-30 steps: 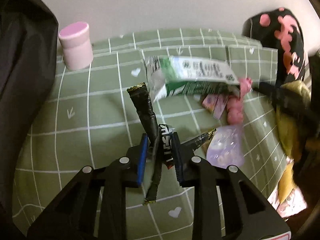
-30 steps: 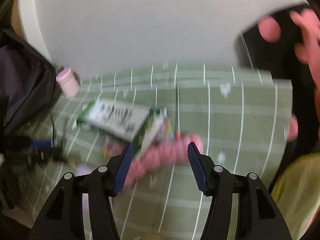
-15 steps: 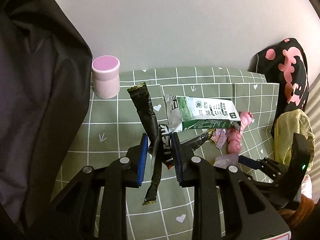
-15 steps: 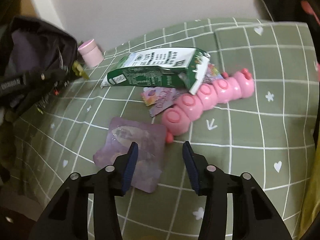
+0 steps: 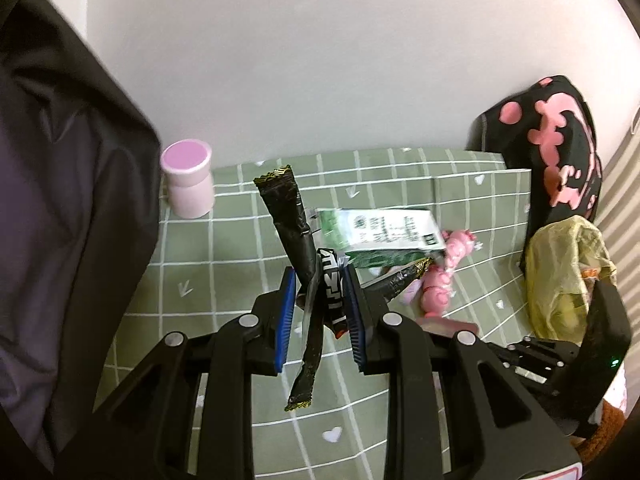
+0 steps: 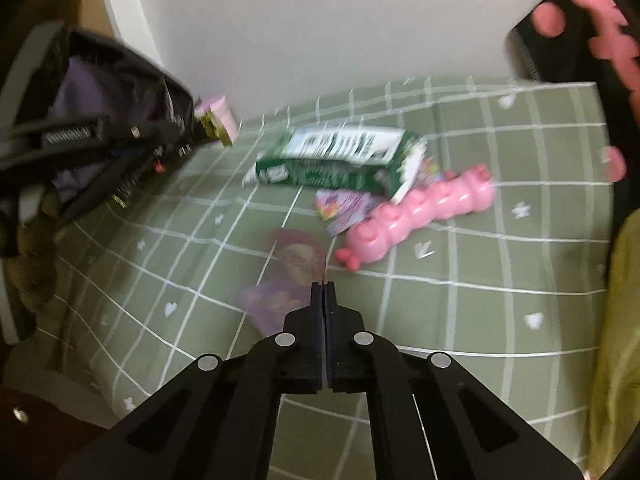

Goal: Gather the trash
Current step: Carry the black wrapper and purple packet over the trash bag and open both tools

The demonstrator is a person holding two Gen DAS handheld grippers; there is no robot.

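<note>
My left gripper (image 5: 319, 304) is shut on a bundle of black snack wrappers (image 5: 298, 240), held above the green checked cloth (image 5: 224, 248). My right gripper (image 6: 324, 292) is shut on the edge of a flat purple pouch (image 6: 286, 280), lifted a little off the cloth (image 6: 500, 280). A green and white carton (image 6: 340, 160) lies on its side further back, also seen in the left wrist view (image 5: 384, 232). Small colourful wrappers (image 6: 344, 208) lie by the carton. The view is blurred.
A pink caterpillar toy (image 6: 424, 212) lies right of the carton. A pink jar (image 5: 188, 178) stands at the back left. A black bag (image 6: 80, 120) hangs open at the left. A black pink-patterned cloth (image 5: 560, 152) and a yellow-green bag (image 5: 564, 276) sit at the right.
My right gripper has closed on the purple pouch and raised it. My left gripper has moved back and up with the wrappers, nearer the black bag.
</note>
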